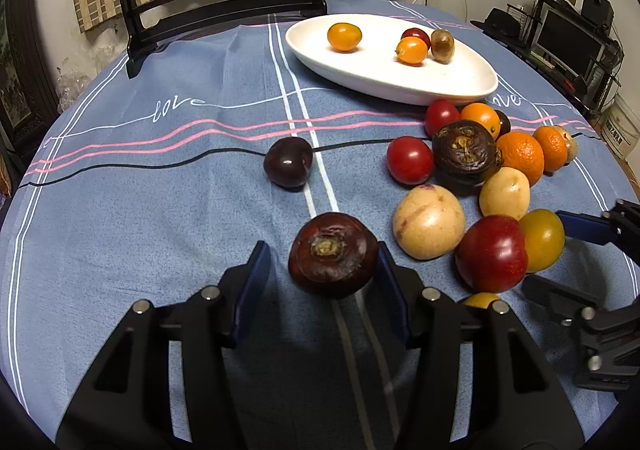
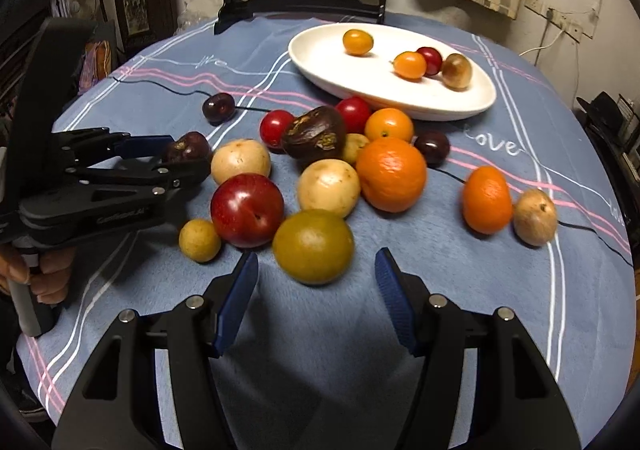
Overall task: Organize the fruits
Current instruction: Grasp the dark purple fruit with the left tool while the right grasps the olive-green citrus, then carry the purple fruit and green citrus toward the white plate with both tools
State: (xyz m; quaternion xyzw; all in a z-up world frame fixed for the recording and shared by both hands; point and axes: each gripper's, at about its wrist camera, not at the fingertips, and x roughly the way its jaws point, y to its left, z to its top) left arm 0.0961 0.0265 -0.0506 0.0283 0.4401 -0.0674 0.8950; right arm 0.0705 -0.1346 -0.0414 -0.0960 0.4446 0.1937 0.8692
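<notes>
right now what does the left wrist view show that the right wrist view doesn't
Only the left wrist view shows the left gripper head on: one pad touches the dark round fruit, a gap shows at the other. Only the right wrist view shows the hand on the left gripper's handle and the open right gripper behind the greenish fruit. Both show the white plate with four small fruits and the red plum.

Right hand-held gripper [image 2: 316,286] gapes near green-yellow fruit [image 2: 313,246] (untouched).
</notes>
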